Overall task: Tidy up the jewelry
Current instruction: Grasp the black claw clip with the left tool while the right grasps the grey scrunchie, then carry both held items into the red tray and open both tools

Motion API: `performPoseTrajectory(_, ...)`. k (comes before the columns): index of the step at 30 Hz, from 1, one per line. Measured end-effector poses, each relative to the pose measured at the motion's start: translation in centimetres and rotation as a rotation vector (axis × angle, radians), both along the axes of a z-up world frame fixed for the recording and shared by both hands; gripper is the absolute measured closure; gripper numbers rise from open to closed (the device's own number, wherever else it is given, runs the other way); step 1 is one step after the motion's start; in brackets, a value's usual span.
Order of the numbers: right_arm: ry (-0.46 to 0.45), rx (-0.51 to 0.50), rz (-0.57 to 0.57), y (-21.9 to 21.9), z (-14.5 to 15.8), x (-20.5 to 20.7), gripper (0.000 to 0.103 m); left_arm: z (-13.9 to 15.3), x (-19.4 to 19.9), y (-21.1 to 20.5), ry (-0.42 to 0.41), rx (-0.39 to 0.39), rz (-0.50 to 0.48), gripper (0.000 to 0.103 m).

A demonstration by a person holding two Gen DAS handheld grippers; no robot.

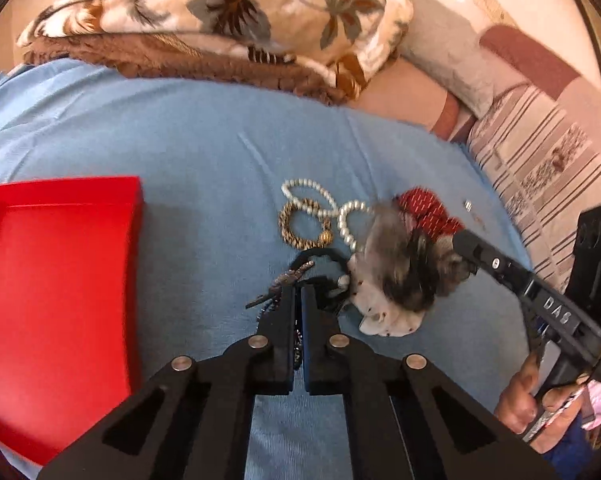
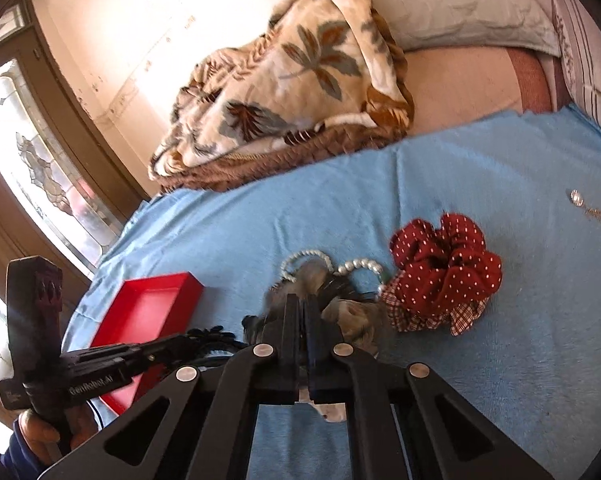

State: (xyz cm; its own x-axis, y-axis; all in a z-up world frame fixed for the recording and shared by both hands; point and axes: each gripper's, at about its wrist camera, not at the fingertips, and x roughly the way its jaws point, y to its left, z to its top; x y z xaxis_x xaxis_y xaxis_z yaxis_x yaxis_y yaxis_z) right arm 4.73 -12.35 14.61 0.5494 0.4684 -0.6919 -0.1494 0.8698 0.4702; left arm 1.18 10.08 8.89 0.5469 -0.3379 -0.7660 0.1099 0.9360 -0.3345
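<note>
Jewelry lies on a blue cloth [image 1: 180, 152]. My left gripper [image 1: 299, 290] is shut on a dark chain piece [image 1: 288, 280] with a black cord. A red tray [image 1: 52, 288] sits to its left. A gold braided bracelet [image 1: 300, 226] and a pearl necklace [image 1: 324, 204] lie ahead. My right gripper [image 2: 302, 304] is shut on a grey and black furry scrunchie [image 2: 340, 308], also in the left wrist view [image 1: 400, 264]. A red dotted scrunchie [image 2: 444, 264] lies to its right. The pearl necklace [image 2: 356, 266] is behind it.
A folded floral blanket [image 2: 292, 80] and a grey pillow [image 2: 460, 4] lie at the far side. A small gold earring piece [image 2: 592, 212] rests at the cloth's right. A striped cushion [image 1: 548, 168] borders the right. A window [image 2: 32, 168] is at left.
</note>
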Motion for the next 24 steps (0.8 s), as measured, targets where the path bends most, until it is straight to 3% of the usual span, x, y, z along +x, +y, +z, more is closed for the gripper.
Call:
performPoseTrajectory(5, -0.033, -0.028, 0.014, 0.9, 1.8, -0.9, 0.101, 2.6, -1.4, 3.6, -0.054, -0.054, 0.056, 0.101)
performPoseTrajectory(12, -0.078, -0.093, 0.08, 4.6, 5.1, -1.0, 0.101, 4.5, -2.4, 10.2, -0.115, -0.055, 0.177, 0.101)
performPoseTrajectory(19, -0.124, -0.156, 0.191, 11.9, 8.2, 0.0, 0.101, 4.3, -2.0, 17.8, -0.148, -0.086, 0.291, 0.101)
performPoseTrajectory(24, -0.113, -0.165, 0.272, 18.3, 8.5, 1.2, 0.101, 3.5, -1.2, 22.6, -0.161, -0.113, 0.377, 0.101)
